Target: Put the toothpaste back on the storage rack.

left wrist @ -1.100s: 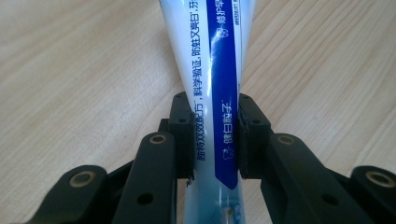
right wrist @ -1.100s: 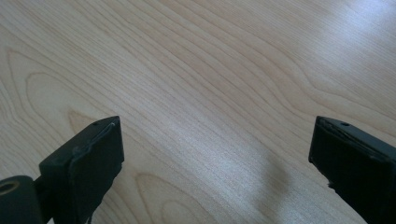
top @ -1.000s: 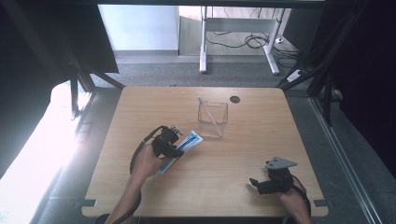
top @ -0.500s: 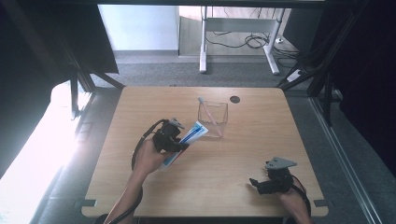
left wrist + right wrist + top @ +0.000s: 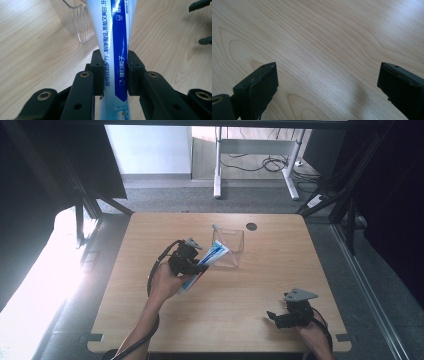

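A blue and white toothpaste tube (image 5: 209, 257) (image 5: 115, 50) is pinched between the pads of my left gripper (image 5: 196, 263) (image 5: 115, 73), which is shut on it and holds it above the table. The tube's far end reaches the near left rim of a clear plastic cup (image 5: 230, 248) (image 5: 75, 22) that stands at the table's middle back and holds a thin stick. Low at the front right of the table, my right gripper (image 5: 274, 317) (image 5: 325, 82) is open, its jaws wide apart over bare wood.
The wooden table (image 5: 250, 290) has a round dark hole (image 5: 251, 226) near its back edge, right of the cup. Metal frame legs and cables stand on the floor behind the table.
My left gripper has risen and moved toward the cup with the tube, whose tip now reaches the cup's rim. The right gripper has not moved.
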The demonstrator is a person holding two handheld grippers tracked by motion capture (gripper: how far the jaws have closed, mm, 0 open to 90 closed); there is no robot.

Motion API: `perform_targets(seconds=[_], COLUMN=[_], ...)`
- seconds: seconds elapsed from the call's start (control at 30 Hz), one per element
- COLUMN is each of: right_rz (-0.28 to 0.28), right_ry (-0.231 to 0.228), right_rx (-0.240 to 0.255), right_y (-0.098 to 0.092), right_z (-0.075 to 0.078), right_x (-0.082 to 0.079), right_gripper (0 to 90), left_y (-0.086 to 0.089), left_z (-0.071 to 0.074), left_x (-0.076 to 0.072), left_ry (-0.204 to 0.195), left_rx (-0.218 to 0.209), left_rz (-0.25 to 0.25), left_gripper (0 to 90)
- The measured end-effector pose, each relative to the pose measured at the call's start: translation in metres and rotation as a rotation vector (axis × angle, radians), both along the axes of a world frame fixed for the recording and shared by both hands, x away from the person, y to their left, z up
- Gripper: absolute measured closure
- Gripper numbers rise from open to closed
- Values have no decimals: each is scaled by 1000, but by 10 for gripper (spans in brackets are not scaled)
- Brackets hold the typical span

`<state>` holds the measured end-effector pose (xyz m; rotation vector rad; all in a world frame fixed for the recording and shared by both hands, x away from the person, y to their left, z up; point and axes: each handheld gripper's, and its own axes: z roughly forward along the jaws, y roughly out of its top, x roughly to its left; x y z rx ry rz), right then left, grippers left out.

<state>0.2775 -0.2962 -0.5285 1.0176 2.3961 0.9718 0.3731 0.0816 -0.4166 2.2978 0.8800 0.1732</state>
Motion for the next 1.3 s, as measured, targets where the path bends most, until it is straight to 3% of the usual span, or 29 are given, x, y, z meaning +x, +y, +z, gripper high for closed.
perform_targets(seconds=[0.8,1.3], right_rz=[15,14], right_ry=[29,33], right_rx=[-9,1], right_y=[2,1], right_z=[-3,-3], right_x=[1,1], right_gripper=[0,0], left_y=[-22,-38], left_z=[17,26], left_x=[28,47], left_ry=[-62,-80], left_rx=[-41,-74], left_rz=[12,5], left_gripper=[722,722])
